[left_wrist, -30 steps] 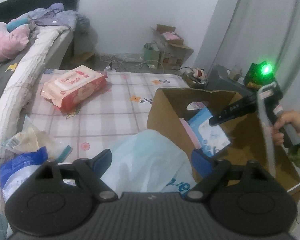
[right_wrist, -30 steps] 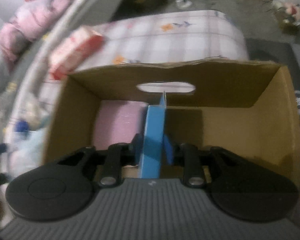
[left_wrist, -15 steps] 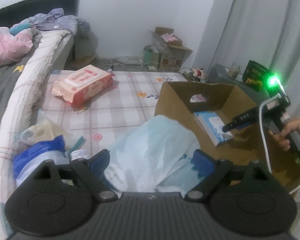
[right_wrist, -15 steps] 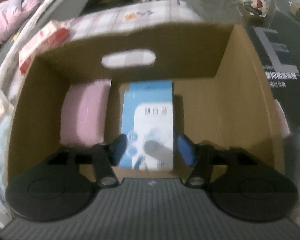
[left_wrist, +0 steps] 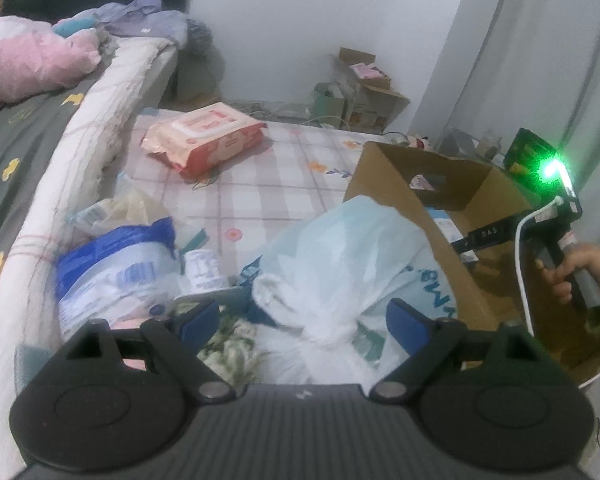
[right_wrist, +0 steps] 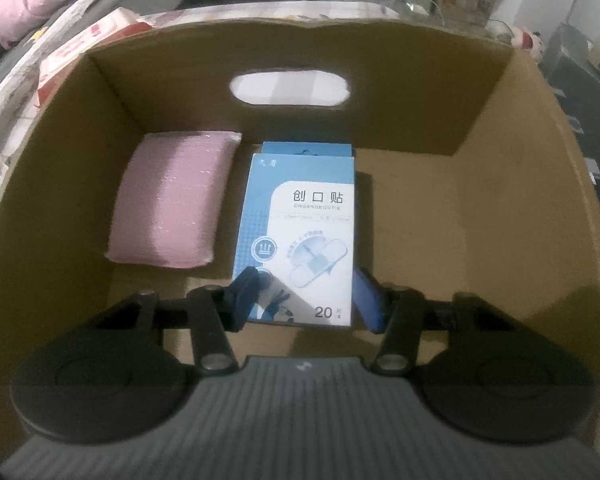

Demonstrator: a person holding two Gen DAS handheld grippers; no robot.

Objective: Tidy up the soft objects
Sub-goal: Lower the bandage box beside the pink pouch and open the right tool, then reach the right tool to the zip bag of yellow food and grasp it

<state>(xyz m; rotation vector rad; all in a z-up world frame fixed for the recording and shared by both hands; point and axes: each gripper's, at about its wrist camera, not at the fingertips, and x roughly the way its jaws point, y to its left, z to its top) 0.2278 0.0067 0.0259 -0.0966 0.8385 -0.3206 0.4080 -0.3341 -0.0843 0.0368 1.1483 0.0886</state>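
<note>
A brown cardboard box (right_wrist: 500, 184) stands on the checked mat; it also shows in the left wrist view (left_wrist: 384, 176). Inside it lie a pink sponge pack (right_wrist: 172, 200) and a blue plaster box (right_wrist: 304, 236), flat on the floor of the box. My right gripper (right_wrist: 304, 296) is open, its fingers either side of the plaster box's near end, apart from it. My left gripper (left_wrist: 300, 320) is open above a pale blue plastic bag (left_wrist: 348, 256) beside the box. The right gripper also shows in the left wrist view (left_wrist: 484, 236).
A red-and-white wet wipes pack (left_wrist: 204, 136) lies on the far mat. A blue-and-white roll pack (left_wrist: 116, 268) and small packets (left_wrist: 112, 212) lie left of the bag. A bed with pink bedding (left_wrist: 40, 60) runs along the left. Boxes (left_wrist: 364, 92) stand at the wall.
My right gripper has opened and let go of the plaster box, which now lies flat in the box. My left gripper has pulled back and up from the plastic bag.
</note>
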